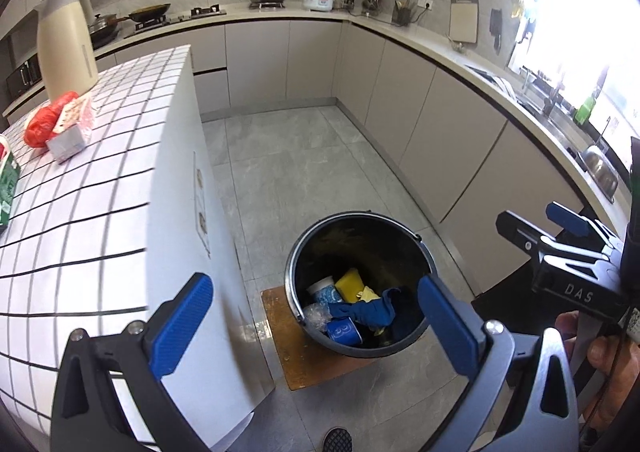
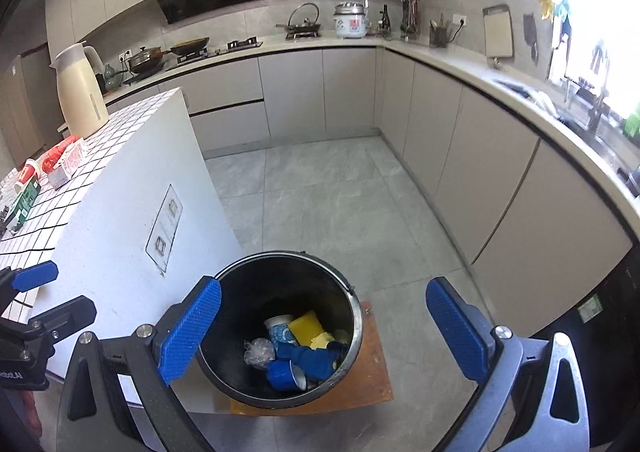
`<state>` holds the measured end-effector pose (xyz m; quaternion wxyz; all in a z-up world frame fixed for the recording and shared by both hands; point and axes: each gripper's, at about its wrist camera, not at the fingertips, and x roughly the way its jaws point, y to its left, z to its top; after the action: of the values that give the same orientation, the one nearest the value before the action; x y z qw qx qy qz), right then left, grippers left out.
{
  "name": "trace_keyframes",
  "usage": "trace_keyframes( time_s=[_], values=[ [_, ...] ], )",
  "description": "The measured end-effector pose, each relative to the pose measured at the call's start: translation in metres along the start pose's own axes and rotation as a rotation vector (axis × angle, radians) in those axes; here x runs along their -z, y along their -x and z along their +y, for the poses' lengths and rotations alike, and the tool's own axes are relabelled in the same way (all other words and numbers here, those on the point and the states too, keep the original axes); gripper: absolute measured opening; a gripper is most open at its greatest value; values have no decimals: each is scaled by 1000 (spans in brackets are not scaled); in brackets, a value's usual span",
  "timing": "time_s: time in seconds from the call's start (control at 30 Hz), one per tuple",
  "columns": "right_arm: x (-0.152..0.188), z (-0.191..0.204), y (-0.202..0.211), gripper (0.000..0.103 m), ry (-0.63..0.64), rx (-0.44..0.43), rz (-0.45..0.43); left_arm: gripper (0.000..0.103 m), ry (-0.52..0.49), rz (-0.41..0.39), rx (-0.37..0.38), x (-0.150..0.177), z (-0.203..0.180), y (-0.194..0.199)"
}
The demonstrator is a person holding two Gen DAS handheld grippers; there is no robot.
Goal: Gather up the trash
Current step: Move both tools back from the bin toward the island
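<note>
While the tiled island counter (image 1: 100, 179) filled the nine o'clock side of the left wrist view, the black bin (image 1: 298, 252) stood on a brown board (image 1: 296, 348) on the floor at about six o'clock, close against the counter's white end panel. Inside the bin lay what had been gathered: a blue cloth (image 1: 370, 310), a yellow sponge (image 1: 349, 284), a white-and-blue paper cup (image 1: 325, 291), a blue cup (image 1: 343, 332) on its side and a crumpled clear wrapper (image 1: 316, 314). Both grippers hung above that bin with nothing between their pads: the left gripper (image 1: 316, 332) had its jaws spread wide and empty, and the right gripper (image 2: 324, 332) was likewise wide open and held nothing. Judging by this, a drop into the bin looked finished and the step in hand was the turn back for more. Trash remained on the counter at ten o'clock in the right wrist view, near the cream jug (image 2: 82, 91): a red bag (image 2: 60, 153), a small carton (image 2: 70, 165), a red-and-white cup (image 2: 26, 173) and a green packet (image 2: 26, 201). The next move probably called for one gripper to swing toward ten o'clock, come down over one of these and close on it.
</note>
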<state>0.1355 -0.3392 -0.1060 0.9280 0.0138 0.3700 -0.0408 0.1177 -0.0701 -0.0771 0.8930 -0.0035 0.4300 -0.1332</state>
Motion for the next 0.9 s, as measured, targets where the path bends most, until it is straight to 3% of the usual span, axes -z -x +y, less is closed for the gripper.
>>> trace_keyframes(
  time_s=[0.13,0.43,0.9],
  values=[
    [-3,15,12,103,24,20,-1,103,15,-24,-1,0,9,13],
    [-15,55,23,103,53,-53,-35,103,67,-66,-52,6,49,37],
    [-38,159,23,103,169,-181,-21,103,225,-173,-163,27,153,89]
  ],
)
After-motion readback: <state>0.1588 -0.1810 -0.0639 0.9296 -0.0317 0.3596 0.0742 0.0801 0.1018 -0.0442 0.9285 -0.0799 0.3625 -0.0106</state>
